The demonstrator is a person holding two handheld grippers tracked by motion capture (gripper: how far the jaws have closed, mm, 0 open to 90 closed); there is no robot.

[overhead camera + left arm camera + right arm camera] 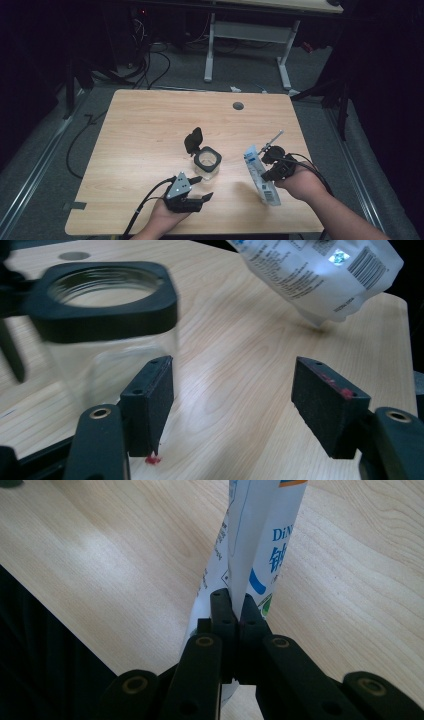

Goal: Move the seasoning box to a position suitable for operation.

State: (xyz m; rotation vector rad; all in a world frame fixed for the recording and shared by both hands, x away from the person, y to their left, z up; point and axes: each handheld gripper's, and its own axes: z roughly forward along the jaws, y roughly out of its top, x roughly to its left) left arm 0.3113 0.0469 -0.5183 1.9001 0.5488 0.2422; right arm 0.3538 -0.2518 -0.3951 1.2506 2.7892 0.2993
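A clear jar (207, 162) with a black square rim stands near the table's front middle, its black flip lid (193, 140) swung up and back. My left gripper (204, 187) is open just in front of the jar. In the left gripper view, the jar (100, 315) is beside the left pad (150, 402) and not between the jaws of the gripper (240, 410). My right gripper (266, 169) is shut on a white printed pouch (261, 176), whose lower end rests on the table. The right gripper view has the jaws (232, 615) pinching the pouch (255, 545) by its edge.
The wooden table (150, 130) has a round grommet hole (238, 105) near its far edge. Behind it stand a white-legged desk (250, 35) and cables on the floor. A small red speck (151, 459) lies on the table under my left jaw.
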